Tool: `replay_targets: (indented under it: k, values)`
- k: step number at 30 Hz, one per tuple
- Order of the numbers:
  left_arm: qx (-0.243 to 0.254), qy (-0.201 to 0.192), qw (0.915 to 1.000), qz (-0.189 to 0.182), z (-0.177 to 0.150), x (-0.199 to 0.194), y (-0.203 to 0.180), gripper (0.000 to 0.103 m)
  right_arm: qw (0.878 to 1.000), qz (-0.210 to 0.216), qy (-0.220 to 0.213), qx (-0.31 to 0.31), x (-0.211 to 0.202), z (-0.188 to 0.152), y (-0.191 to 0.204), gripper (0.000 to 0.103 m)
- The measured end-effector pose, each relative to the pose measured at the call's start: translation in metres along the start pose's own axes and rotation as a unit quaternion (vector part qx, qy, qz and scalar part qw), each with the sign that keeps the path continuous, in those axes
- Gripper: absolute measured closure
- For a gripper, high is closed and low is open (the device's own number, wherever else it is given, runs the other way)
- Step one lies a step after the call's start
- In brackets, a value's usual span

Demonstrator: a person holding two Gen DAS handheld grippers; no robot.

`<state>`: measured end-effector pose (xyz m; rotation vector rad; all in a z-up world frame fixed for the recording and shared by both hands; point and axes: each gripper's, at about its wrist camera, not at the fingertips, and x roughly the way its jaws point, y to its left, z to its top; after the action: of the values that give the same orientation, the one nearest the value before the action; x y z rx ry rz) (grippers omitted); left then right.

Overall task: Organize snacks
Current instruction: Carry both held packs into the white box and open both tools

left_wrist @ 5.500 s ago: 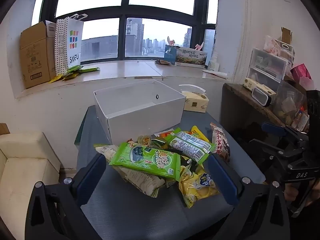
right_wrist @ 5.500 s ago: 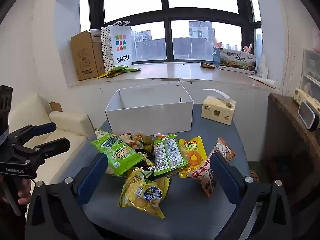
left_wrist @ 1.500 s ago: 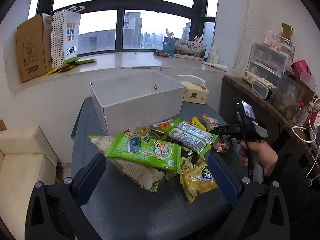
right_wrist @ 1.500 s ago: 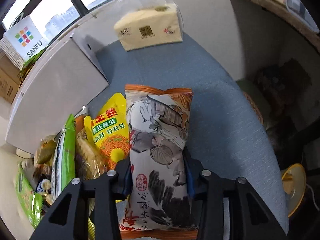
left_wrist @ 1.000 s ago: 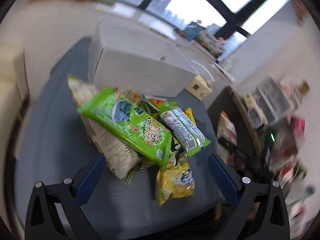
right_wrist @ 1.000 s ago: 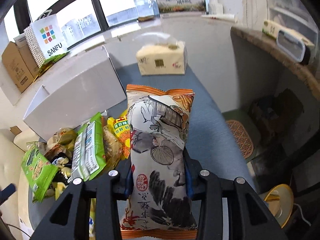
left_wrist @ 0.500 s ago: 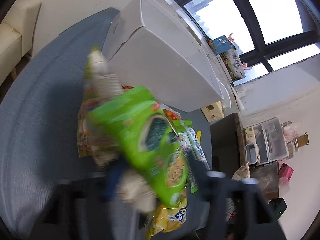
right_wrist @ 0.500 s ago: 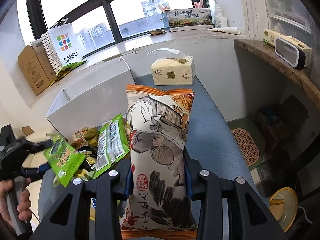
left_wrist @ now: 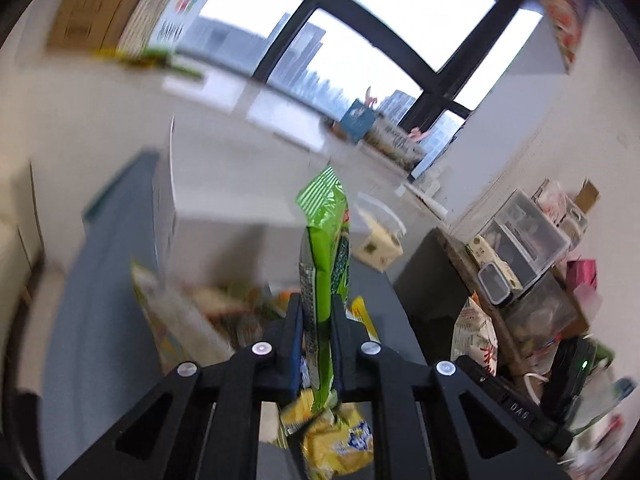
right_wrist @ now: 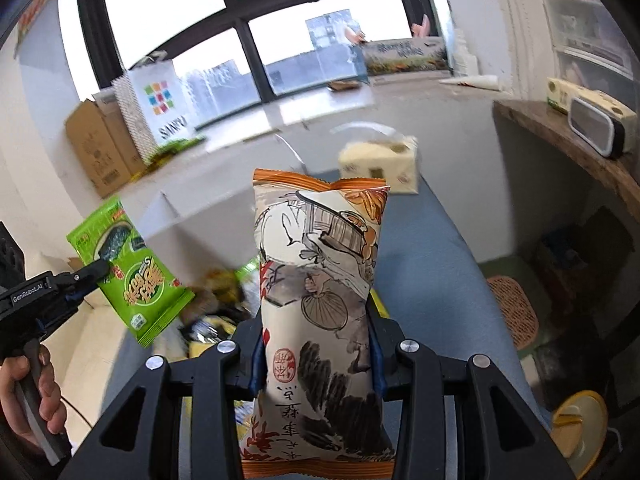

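A green snack bag (left_wrist: 326, 240) stands edge-on, lifted off the pile. The jaws of my left gripper (left_wrist: 318, 320) are closing tight on it, and the pads press both faces. In the right wrist view that same green bag (right_wrist: 128, 276) hangs at the left in the left gripper (right_wrist: 96, 270), held by a person's hand (right_wrist: 28, 400). My right gripper (right_wrist: 316, 344) is shut on a white-and-orange bag with an ink drawing (right_wrist: 320, 280), held upright above the table. The white open box (right_wrist: 224, 216) stands behind both bags.
Loose snacks, among them a yellow bag (left_wrist: 336, 440), lie on the blue-grey table (right_wrist: 432, 264). A tissue box (right_wrist: 380, 164) sits to the right of the white box. A dark shelf (right_wrist: 568, 140) with containers lines the right wall. A cardboard box (right_wrist: 100, 148) is on the sill.
My left gripper, open over the pile a second ago, has shut on the green bag and raised it. The right gripper has lifted a little with its bag still held.
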<state>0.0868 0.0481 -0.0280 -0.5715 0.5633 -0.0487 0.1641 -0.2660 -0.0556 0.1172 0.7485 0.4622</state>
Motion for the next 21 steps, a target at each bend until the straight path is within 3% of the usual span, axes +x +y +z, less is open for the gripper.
replay_targets:
  k: [4,9,15,21]
  values:
    - [0.019,-0.032,0.9993,0.005,0.034,-0.008,0.000,0.090,0.999,0.045,-0.014,-0.024,0.012,0.036,0.025,0.060]
    - [0.022,-0.060,0.9978,0.016,0.085,0.004,0.010,0.090,0.995,0.066,-0.027,-0.072,0.048,0.102,0.077,0.060]
    - [0.047,-0.057,0.9962,0.045,0.142,0.054,0.025,0.090,0.993,0.050,-0.016,-0.105,0.122,0.175,0.120,0.060]
    - [0.051,-0.038,0.9955,0.070,0.165,0.099,0.049,0.089,0.994,0.033,0.028,-0.101,0.198,0.218,0.137,0.060]
